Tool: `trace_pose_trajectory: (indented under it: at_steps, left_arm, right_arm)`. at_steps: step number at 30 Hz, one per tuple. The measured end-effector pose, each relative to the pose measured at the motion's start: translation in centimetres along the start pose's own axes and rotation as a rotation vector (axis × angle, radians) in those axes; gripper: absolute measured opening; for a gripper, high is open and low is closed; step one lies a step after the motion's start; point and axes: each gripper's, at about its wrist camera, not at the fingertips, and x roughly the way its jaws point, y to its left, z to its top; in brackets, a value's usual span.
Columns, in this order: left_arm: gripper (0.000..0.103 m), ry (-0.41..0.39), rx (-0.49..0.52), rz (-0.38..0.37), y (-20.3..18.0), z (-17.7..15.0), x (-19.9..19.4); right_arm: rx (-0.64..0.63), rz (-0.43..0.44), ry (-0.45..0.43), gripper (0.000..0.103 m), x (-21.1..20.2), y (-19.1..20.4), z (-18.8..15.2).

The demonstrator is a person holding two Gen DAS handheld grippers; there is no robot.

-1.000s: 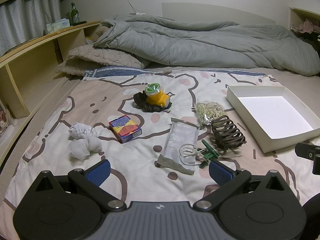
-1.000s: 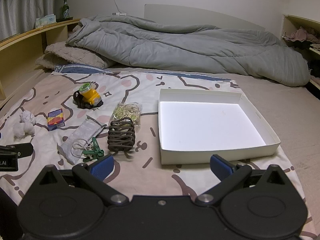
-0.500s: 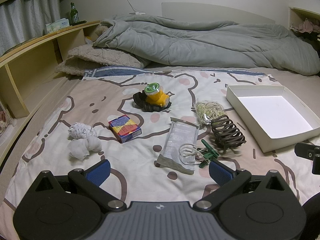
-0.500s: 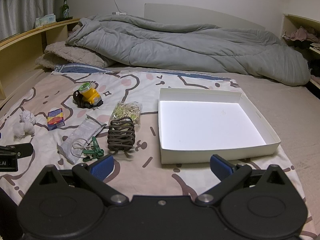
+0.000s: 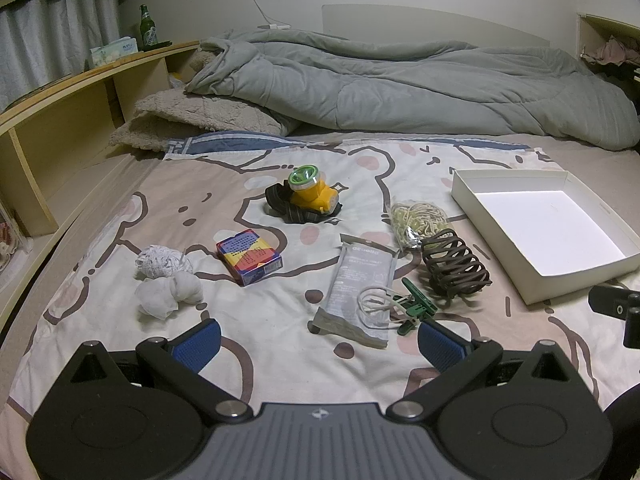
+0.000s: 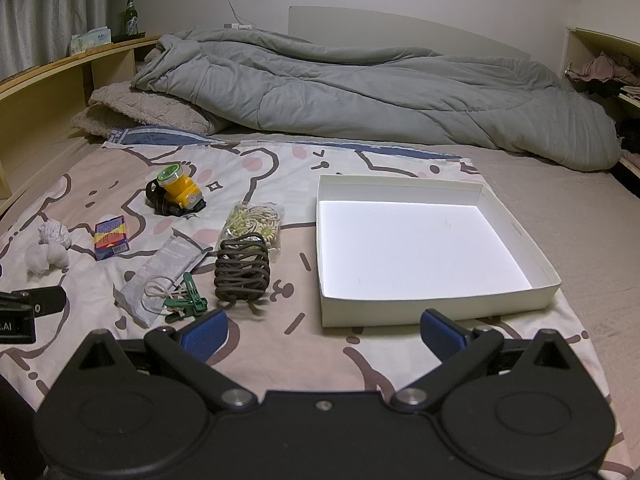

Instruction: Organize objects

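Small things lie on a cartoon-print bedsheet. There is a yellow headlamp point(image 5: 310, 197) point(image 6: 178, 194), a colourful card box point(image 5: 249, 256) point(image 6: 111, 237), two white socks point(image 5: 166, 280) point(image 6: 48, 250), a grey packet point(image 5: 358, 290) point(image 6: 160, 276), green clothespins point(image 5: 416, 308) point(image 6: 186, 300), a brown hair claw point(image 5: 454, 266) point(image 6: 241, 270) and a bag of rubber bands point(image 5: 418, 220) point(image 6: 254, 222). A white shallow box point(image 5: 576, 280) point(image 6: 440, 312) stands empty at the right. My left gripper point(image 5: 320, 346) is open and empty, near the packet. My right gripper point(image 6: 322, 330) is open and empty, before the box's near wall.
A grey duvet point(image 5: 400, 84) and a beige blanket point(image 5: 192, 118) are heaped at the far end of the bed. A wooden shelf point(image 5: 60, 92) with a green bottle point(image 5: 146, 32) runs along the left. Clothes lie on a shelf point(image 6: 600, 70) at the right.
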Motion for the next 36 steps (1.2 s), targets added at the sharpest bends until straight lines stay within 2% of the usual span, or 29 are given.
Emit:
trace_pose_trajectory:
  at_steps: [36]
  left_arm:
    - [0.103, 0.003, 0.003, -0.001, -0.01, 0.02, 0.03]
  right_arm:
    - [0.004, 0.000, 0.008, 0.103, 0.13, -0.08, -0.02]
